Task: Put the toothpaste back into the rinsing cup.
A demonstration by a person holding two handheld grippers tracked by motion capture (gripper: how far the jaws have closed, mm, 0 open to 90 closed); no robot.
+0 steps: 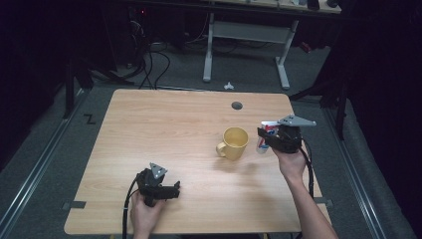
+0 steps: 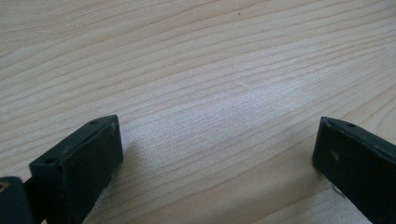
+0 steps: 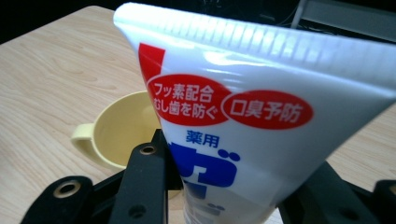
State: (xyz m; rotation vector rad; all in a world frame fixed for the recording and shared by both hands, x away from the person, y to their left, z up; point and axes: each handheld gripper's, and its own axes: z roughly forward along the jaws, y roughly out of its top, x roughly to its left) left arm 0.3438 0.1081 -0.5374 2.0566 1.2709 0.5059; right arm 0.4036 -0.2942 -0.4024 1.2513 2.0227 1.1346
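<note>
Left gripper: lying low at the near left of the table, held by the left hand, pointing right. Jaws standing well apart over bare wood in the left gripper view; nothing sitting between them.

Right hand: reaching in from the near right, carrying the right gripper raised above the table's right side, with its grey plate on top.

Right gripper, jaws: pressing on both sides of the tube, gripping its lower body. Clamped on it.

Tube: white, with red ovals and blue lettering, standing nearly upright in the grip, flat crimped end uppermost and leaning slightly. In the high view the tube is showing at the gripper's left end, lifted off the wood, just right of the cup. Its cap end is sitting low between the jaws, too hidden to describe.

Cup: yellow, upright on the table right of centre, handle pointing near-left. In the right gripper view the cup is sitting behind the tube, apart from it.

Far: a round grommet sitting in the table's far edge area.
</note>
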